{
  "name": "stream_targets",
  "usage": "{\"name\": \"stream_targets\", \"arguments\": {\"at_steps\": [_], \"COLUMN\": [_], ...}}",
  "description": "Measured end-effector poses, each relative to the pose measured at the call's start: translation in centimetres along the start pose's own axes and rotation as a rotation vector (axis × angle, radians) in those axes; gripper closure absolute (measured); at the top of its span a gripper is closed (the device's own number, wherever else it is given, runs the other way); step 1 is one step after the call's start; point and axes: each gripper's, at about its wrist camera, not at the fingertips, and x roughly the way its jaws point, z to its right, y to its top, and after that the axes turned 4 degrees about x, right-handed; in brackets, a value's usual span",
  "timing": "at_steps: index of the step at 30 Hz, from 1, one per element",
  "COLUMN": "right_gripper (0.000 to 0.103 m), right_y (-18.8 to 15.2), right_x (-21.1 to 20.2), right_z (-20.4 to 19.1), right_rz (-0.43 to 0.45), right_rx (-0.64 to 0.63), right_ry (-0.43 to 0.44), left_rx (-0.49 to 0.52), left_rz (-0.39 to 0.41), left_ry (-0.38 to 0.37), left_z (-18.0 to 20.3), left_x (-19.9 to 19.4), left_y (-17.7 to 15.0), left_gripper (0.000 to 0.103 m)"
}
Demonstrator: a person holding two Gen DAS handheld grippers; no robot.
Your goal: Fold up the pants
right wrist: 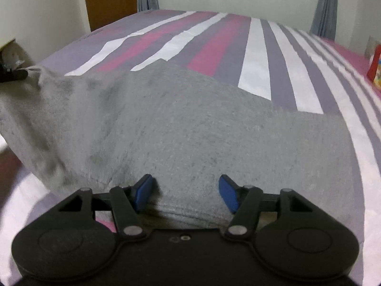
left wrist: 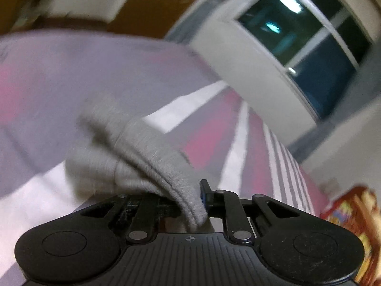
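The grey pants (right wrist: 190, 124) lie spread on the striped bed sheet (right wrist: 257, 54). My right gripper (right wrist: 185, 188) is open at their near edge, and the hem bulges up between its blue pads (right wrist: 142, 190). At the far left the pants' corner is pulled up off the bed by my left gripper (right wrist: 14, 75). In the left wrist view, that left gripper (left wrist: 198, 197) is shut on a folded grey hem of the pants (left wrist: 142, 157), which drapes over one finger and hides it. The sheet (left wrist: 209, 128) lies beyond, blurred.
A brown door (right wrist: 109, 0) and grey curtains (right wrist: 326, 7) stand behind the bed. A dark window (left wrist: 309, 43) is in the wall. A red and yellow box (right wrist: 376, 66) sits at the bed's right edge. The bed's near edge is at the lower left.
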Motion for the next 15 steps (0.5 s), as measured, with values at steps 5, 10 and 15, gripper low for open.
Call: {"name": "stream_targets", "arguments": {"at_steps": [5,10,15], "right_gripper": [0.04,0.04,0.04], "right_y": [0.2,-0.3,-2.3], "right_x": [-1.8,-4.3,-6.5], "right_z": [2.3,6.1,10.8], "right_rz": [0.04,0.081,0.1], "right_rx": [0.119,0.204,0.301], "right_ry": [0.052,0.041,-0.004], "left_rx": [0.266,0.508,0.695], "left_rz": [0.008,-0.088,-0.304], "left_ry": [-0.085,-0.235,-0.277], "left_z": [8.1,17.8,23.5], "left_x": [0.4,1.6,2.7], "left_y": [-0.1,-3.8,-11.6], "left_gripper": [0.087,0.087,0.083]}}
